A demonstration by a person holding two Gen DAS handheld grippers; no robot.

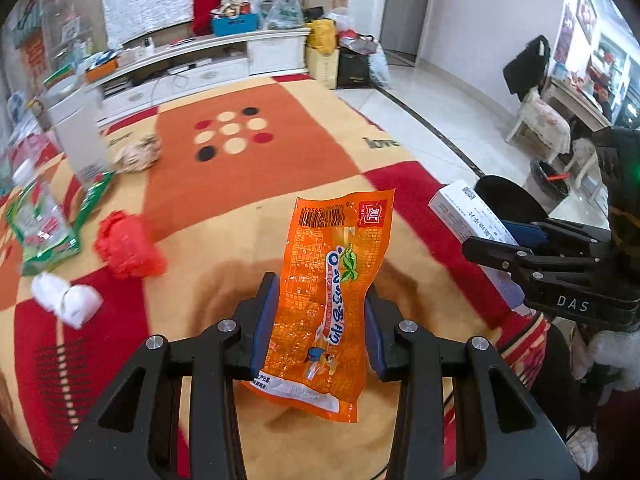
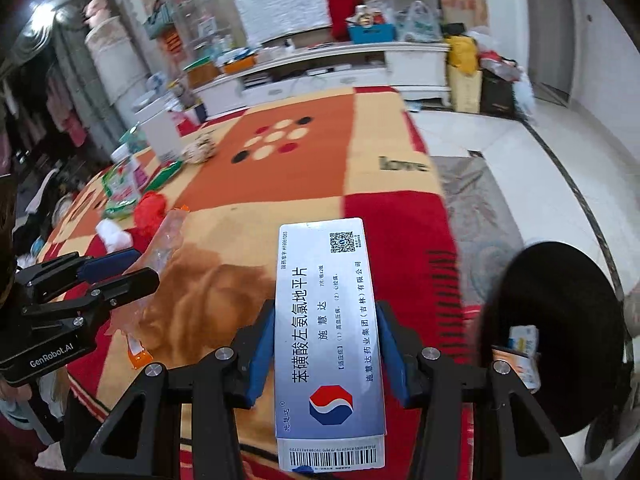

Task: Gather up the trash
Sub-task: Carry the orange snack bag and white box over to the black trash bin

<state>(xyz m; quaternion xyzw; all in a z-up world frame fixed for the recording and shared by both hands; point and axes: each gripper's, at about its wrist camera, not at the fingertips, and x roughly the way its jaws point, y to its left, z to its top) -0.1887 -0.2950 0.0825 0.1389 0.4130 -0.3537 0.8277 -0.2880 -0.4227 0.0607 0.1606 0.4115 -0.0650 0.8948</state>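
My left gripper (image 1: 320, 286) is shut on an orange snack wrapper (image 1: 340, 240), which stands upright between the blue pads above the patterned blanket (image 1: 256, 176). In the right wrist view, my right gripper (image 2: 326, 308) is shut on a white medicine box (image 2: 328, 340) with black print and a red-blue logo. The left wrist view shows the same box (image 1: 460, 208) at the right, held by the right gripper (image 1: 488, 236). The left gripper (image 2: 144, 266) with the wrapper (image 2: 168, 236) shows at the left of the right wrist view. A black bin (image 2: 560, 280) holding small boxes stands just right of the medicine box.
On the blanket's left side lie a red crumpled piece (image 1: 128, 248), white tissue (image 1: 68, 300), green packets (image 1: 44, 224), a crumpled paper ball (image 1: 138, 154) and a white carton (image 1: 80, 136). A white TV cabinet (image 1: 224, 56) stands behind. Tiled floor (image 1: 440, 100) lies to the right.
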